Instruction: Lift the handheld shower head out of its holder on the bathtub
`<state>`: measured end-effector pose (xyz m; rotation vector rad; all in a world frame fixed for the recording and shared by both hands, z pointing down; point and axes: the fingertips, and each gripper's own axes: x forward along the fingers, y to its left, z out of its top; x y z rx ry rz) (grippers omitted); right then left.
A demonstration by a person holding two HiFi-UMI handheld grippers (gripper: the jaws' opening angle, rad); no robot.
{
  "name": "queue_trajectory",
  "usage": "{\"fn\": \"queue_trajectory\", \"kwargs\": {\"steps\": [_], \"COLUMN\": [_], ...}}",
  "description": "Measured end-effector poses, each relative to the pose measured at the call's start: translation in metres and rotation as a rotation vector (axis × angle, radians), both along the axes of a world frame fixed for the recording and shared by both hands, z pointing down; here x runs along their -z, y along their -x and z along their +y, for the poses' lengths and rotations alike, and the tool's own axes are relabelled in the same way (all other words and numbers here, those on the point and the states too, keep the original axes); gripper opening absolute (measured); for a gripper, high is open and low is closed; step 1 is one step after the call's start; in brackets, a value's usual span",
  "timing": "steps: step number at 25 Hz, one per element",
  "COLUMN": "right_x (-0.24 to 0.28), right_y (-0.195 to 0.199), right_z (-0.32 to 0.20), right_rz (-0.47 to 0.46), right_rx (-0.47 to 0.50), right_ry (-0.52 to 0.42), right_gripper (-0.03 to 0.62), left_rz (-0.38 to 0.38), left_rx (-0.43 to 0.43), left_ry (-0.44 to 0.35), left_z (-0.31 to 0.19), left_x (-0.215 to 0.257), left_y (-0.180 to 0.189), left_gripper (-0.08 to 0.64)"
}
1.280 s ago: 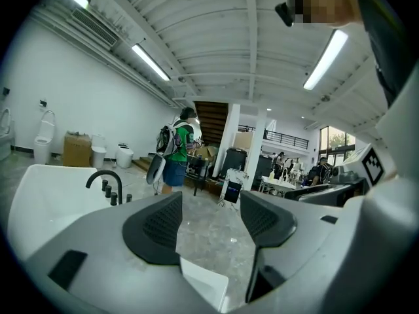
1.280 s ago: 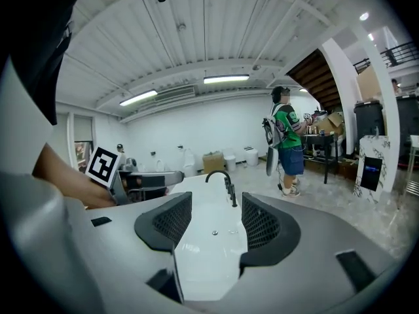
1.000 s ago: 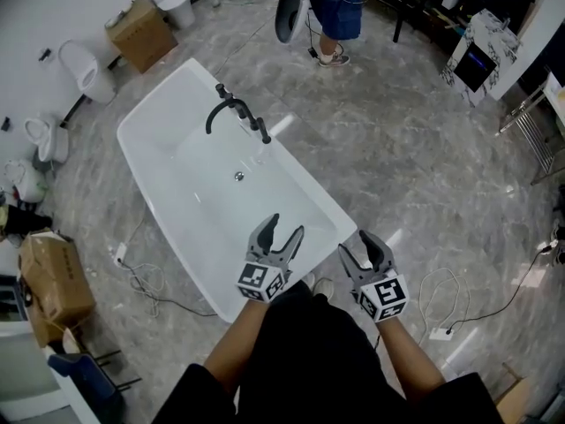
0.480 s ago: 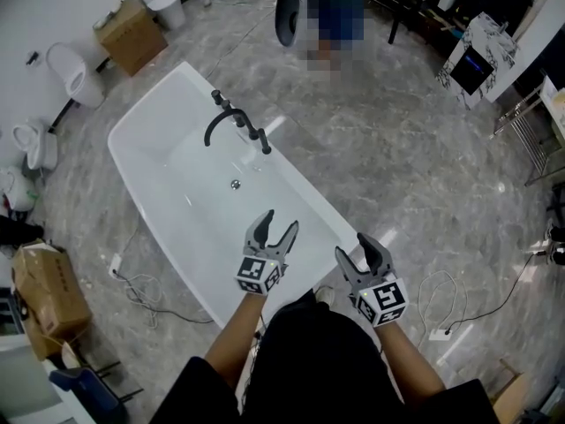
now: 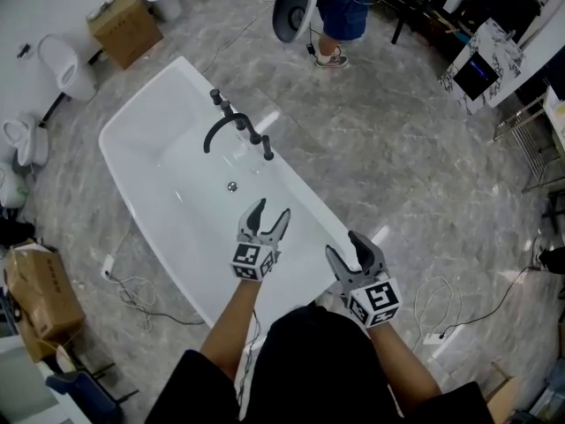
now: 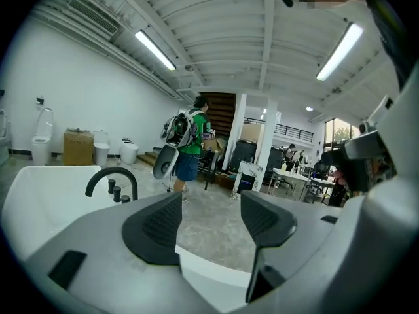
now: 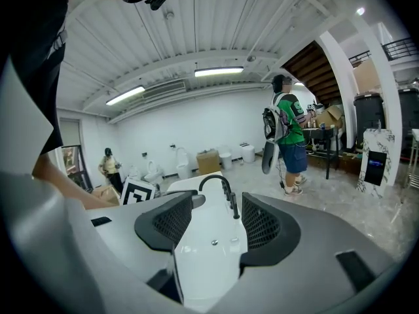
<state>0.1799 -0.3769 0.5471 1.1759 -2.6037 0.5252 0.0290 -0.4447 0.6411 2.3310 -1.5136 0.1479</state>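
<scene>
A white bathtub (image 5: pixel 132 113) lies diagonally on the grey floor. On its right rim stand a black arched faucet (image 5: pixel 222 128), small black knobs and a slim black handheld shower head (image 5: pixel 267 148), upright in its holder. My left gripper (image 5: pixel 267 212) hovers open over the tub's near half, well short of the faucet. Open too, my right gripper (image 5: pixel 346 246) hangs by the tub's near right rim. The left gripper view shows the faucet (image 6: pixel 111 178) far left of the jaws. In the right gripper view the shower head (image 7: pixel 234 205) stands between the open jaws, far off.
A person in a green shirt (image 5: pixel 340 7) stands beyond the tub beside a grey oval object (image 5: pixel 291 11). Cardboard boxes (image 5: pixel 124 25), toilets (image 5: pixel 66 64) and bins line the far left wall. Cables (image 5: pixel 132 281) trail on the floor left and right of me.
Both grippers have moved forward toward the faucet, the left one now over the tub's inside. Both stay open.
</scene>
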Motion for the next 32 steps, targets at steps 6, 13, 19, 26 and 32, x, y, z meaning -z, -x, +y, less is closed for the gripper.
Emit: {"fn": "queue_trajectory", "kwargs": {"steps": [6,13,19,26,32], "right_x": [-0.024,-0.048,-0.065,-0.09,-0.106], "right_y": [0.02,0.045,0.05,0.058,0.07], "right_z": [-0.016,-0.037,-0.045,-0.046,-0.063], "right_rz": [-0.013,-0.002,0.004,-0.001,-0.013], "right_rx": [0.015,0.038,0.047,0.039,0.053], "right_ry": [0.032,0.074,0.103,0.144,0.157], "right_gripper": [0.209,0.209,0.208,0.209,0.208], "left_rz": [-0.013,-0.055,-0.067,-0.039,-0.066], "left_rx": [0.021,0.061,0.054,0.097,0.133], "left_ry": [0.024,0.06,0.067,0.153,0.233], "left_z": [-0.038,-0.1,-0.153,-0.186,-0.199], "left_x": [-0.041,-0.08,-0.105,-0.15,-0.192], "left_y": [0.017,0.049,0.045,0.059,0.074], "left_gripper": [0.258,0.264,0.264,0.27,0.279]}}
